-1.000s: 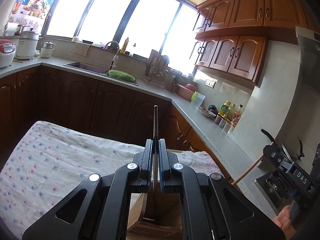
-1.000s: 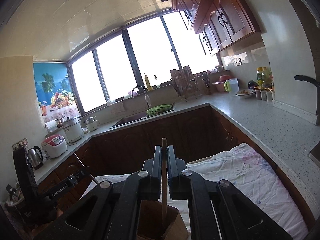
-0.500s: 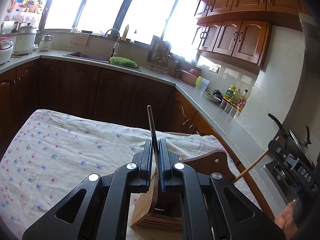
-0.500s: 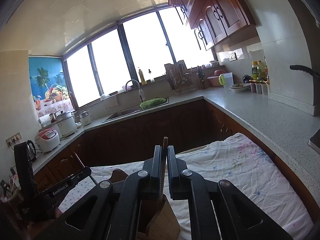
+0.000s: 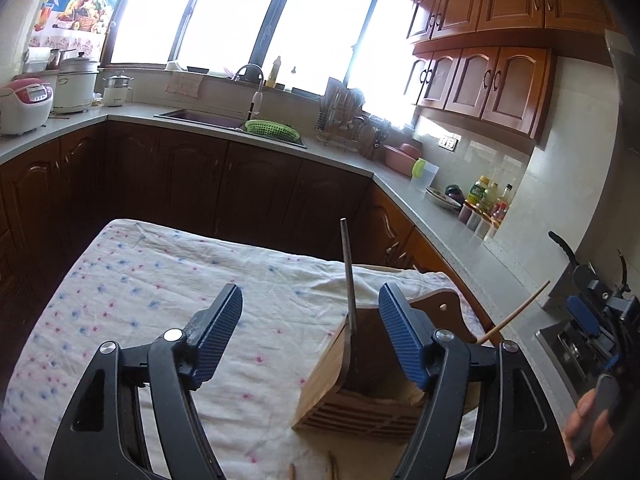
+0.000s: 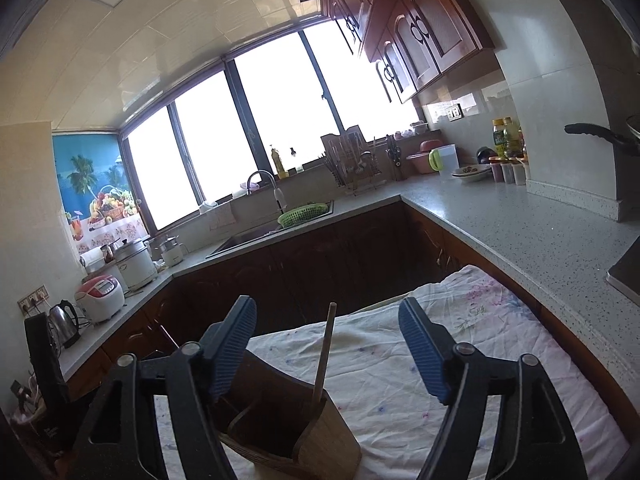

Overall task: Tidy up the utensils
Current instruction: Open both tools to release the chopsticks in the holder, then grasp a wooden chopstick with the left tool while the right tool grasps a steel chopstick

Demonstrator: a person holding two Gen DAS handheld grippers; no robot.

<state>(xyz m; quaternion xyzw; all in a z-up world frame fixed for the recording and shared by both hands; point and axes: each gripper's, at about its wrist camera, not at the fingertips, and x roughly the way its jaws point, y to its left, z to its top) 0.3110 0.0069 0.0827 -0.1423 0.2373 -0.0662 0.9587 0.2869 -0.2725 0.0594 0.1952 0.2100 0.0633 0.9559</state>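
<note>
A wooden utensil holder stands on the flowered tablecloth; it also shows in the right wrist view. A dark flat utensil stands upright in it, between the open fingers of my left gripper. A light wooden stick stands in the holder between the open fingers of my right gripper; the left wrist view shows it leaning out to the right. Both grippers are empty. Two wooden tips lie on the cloth at the bottom edge.
The right gripper and the hand holding it are at the far right of the left wrist view. A grey counter runs along the right, with bottles and a stove corner. Dark cabinets stand behind the table.
Both grippers were shut on their utensils over the holder. Now both have opened and let go, and the utensils stand in the holder.
</note>
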